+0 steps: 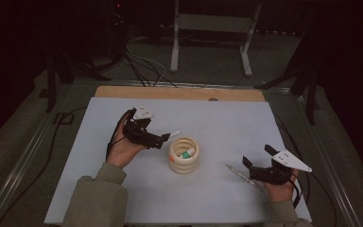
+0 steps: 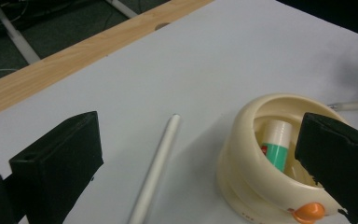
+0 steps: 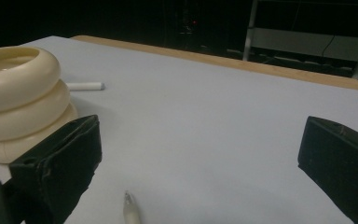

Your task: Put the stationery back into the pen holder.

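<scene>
A cream ringed cup (image 1: 184, 155) stands mid-table with a white and green glue stick (image 2: 276, 144) upright inside it and an orange knob (image 2: 310, 211) on its side. Just left of the cup, my left gripper (image 1: 163, 140) is open. A white stick (image 2: 156, 168) lies flat on the table between its wide-apart jaws, untouched by either. At the front right my right gripper (image 1: 258, 156) is open too. A clear pen (image 1: 238, 174) lies on the sheet by its left jaw, its tip (image 3: 131, 210) low between the jaws. The cup (image 3: 18, 102) stands to that gripper's left.
A white sheet (image 1: 217, 118) covers the table, with a strip of bare wood (image 1: 179, 92) along the far edge. Beyond the table lie cables (image 1: 142, 66) and a white stand's legs (image 1: 246, 52) on a dark floor.
</scene>
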Action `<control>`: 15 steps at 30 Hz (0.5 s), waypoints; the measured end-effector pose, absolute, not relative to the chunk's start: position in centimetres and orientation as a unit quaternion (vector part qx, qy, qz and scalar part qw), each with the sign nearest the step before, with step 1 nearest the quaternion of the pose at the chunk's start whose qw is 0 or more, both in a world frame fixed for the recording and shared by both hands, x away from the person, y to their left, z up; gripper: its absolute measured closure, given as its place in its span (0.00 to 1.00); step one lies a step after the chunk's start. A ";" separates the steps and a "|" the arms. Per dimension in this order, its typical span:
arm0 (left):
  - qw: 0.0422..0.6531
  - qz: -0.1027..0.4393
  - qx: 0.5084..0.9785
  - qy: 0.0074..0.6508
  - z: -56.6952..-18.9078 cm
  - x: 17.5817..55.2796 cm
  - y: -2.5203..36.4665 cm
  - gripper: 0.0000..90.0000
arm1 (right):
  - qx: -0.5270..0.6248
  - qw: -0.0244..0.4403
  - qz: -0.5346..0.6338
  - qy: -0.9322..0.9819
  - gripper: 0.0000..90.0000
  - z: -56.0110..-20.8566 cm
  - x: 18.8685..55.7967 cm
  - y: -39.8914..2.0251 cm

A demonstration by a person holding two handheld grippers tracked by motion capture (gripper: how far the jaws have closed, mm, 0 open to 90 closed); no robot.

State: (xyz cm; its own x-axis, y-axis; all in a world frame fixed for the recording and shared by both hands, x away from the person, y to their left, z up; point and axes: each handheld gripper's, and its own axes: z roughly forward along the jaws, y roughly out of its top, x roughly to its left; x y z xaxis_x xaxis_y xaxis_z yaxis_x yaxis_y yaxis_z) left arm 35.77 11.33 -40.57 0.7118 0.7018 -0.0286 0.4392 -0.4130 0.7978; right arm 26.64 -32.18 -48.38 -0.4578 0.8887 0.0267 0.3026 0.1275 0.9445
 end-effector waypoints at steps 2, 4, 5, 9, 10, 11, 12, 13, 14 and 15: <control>0.418 0.159 0.825 0.345 -40.6 35.9 11.4 0.01 | 0.431 0.293 0.500 0.692 0.00 -48.4 26.6 -32.2; 0.415 0.163 0.826 0.346 -40.7 36.0 11.4 0.01 | 0.430 0.293 0.501 0.692 0.00 -48.4 26.7 -32.2; 0.415 0.165 0.825 0.346 -40.8 36.0 11.4 0.01 | 0.431 0.293 0.501 0.691 0.00 -48.4 26.7 -32.2; 0.419 0.172 0.821 0.348 -40.9 36.3 11.5 0.01 | 0.431 0.292 0.501 0.691 0.00 -48.4 26.7 -32.2; 0.419 0.171 0.821 0.348 -40.9 36.3 11.6 0.01 | 0.431 0.292 0.501 0.691 0.00 -48.4 26.7 -32.2; 0.418 0.171 0.821 0.349 -41.0 36.4 11.6 0.01 | 0.431 0.292 0.501 0.692 0.00 -48.4 26.7 -32.2; 0.418 0.171 0.821 0.348 -41.1 36.5 11.6 0.01 | 0.430 0.292 0.501 0.692 0.00 -48.4 26.7 -32.2; 0.417 0.171 0.822 0.349 -41.2 36.5 11.6 0.01 | 0.430 0.292 0.501 0.692 0.00 -48.4 26.7 -32.2; 0.415 0.172 0.823 0.348 -41.2 36.6 11.6 0.01 | 0.431 0.292 0.501 0.692 0.00 -48.4 26.7 -32.2; 0.415 0.172 0.823 0.347 -41.3 36.7 11.6 0.01 | 0.430 0.292 0.501 0.692 0.00 -48.4 26.7 -32.2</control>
State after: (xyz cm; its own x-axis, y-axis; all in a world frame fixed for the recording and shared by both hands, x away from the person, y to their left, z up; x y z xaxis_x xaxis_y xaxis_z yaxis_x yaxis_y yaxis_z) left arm 36.72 11.57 -41.30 0.6994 0.7147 -0.0051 0.4297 -0.4147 0.8021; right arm 26.67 -32.17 -48.40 -0.4588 0.8881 0.0276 0.3028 0.1271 0.9445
